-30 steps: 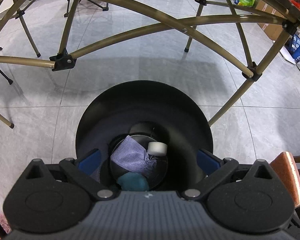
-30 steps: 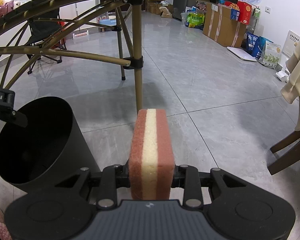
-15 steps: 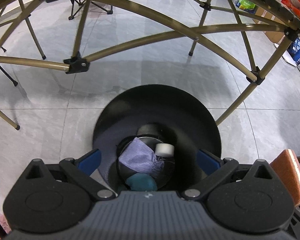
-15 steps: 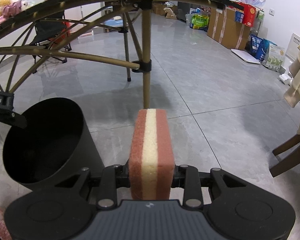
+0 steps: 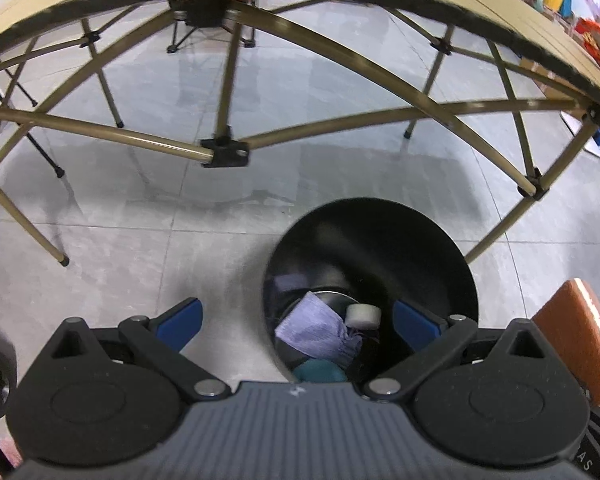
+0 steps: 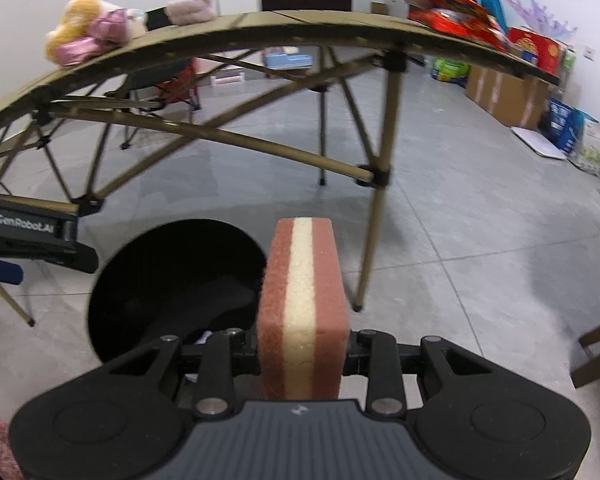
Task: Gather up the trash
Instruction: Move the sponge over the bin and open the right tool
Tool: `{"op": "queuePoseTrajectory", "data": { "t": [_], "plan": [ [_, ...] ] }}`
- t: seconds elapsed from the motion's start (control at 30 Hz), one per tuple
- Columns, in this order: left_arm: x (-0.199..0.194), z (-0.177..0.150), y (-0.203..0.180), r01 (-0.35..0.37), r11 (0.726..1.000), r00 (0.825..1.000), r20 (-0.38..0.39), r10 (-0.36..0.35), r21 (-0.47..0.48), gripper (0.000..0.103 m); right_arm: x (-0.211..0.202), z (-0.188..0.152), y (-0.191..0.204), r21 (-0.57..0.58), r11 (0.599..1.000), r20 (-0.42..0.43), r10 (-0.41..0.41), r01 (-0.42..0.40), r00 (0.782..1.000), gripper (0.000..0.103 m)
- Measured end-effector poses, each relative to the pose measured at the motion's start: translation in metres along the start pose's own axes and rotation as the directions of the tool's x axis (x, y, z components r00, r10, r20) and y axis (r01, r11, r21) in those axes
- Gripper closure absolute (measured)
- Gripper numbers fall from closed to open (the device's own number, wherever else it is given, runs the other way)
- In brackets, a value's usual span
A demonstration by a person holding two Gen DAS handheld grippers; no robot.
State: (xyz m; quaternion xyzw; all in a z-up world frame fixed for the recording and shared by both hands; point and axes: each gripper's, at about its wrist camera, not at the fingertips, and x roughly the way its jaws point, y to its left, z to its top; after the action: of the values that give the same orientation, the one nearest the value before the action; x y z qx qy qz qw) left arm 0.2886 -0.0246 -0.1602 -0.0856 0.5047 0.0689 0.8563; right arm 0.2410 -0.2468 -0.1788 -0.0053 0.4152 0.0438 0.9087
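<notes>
Right gripper (image 6: 303, 344) clamps a sponge (image 6: 302, 308), red-brown outer layers with a cream core, standing on edge at frame centre; the pads themselves are hidden behind the sponge sides. Same sponge shows at the right edge of the left wrist view, cut off by the frame.

Left gripper (image 5: 298, 324) has its jaws wide, nothing between the blue pads (image 5: 182, 322); one pad sits over bare floor, the other over the bin mouth.

Black bin (image 5: 432, 240) stands on the grey tile floor (image 5: 120, 240), lower centre-right of the left view. Inside it: a crumpled purple wrapper (image 5: 316, 330), a small white roll (image 5: 363, 315) touching it, and a teal lump (image 5: 320, 372) partly hidden by the gripper body. In the right view the bin interior is just black, contents unreadable.

Folding table (image 6: 236, 36) arcs across the top of both views, blurred. On top: plush toys (image 6: 96, 32) upper left, red snack bags (image 6: 452, 12) upper right. Boxes along the right wall too small to identify.
</notes>
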Motion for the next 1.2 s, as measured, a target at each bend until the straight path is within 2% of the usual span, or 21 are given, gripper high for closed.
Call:
{"op": "queuePoseTrajectory", "data": {
  "t": [0.27,0.57,0.9,1.2],
  "plan": [
    [-0.01,0.003,0.033,-0.028,0.999,0.999,0.024,0.029,-0.046,0.0,0.009,0.022,0.036,-0.049,0.996,-0.035,0.077,-0.079,0.996,0.073],
    [-0.013,0.002,0.063,-0.068,0.994,0.997,0.03,0.07,-0.088,0.0,0.037,0.039,0.072,-0.108,0.983,-0.122,0.137,-0.15,0.983,0.073],
    [-0.011,0.0,0.089,-0.102,0.987,0.994,0.02,0.105,-0.124,0.0,0.068,0.047,0.102,-0.145,0.972,-0.24,0.147,-0.186,0.96,0.073],
    [-0.007,-0.002,0.107,-0.127,0.98,0.992,0.003,0.129,-0.152,0.0,0.089,0.05,0.115,-0.134,0.974,-0.28,0.143,-0.186,0.949,0.073]
  ]
}}
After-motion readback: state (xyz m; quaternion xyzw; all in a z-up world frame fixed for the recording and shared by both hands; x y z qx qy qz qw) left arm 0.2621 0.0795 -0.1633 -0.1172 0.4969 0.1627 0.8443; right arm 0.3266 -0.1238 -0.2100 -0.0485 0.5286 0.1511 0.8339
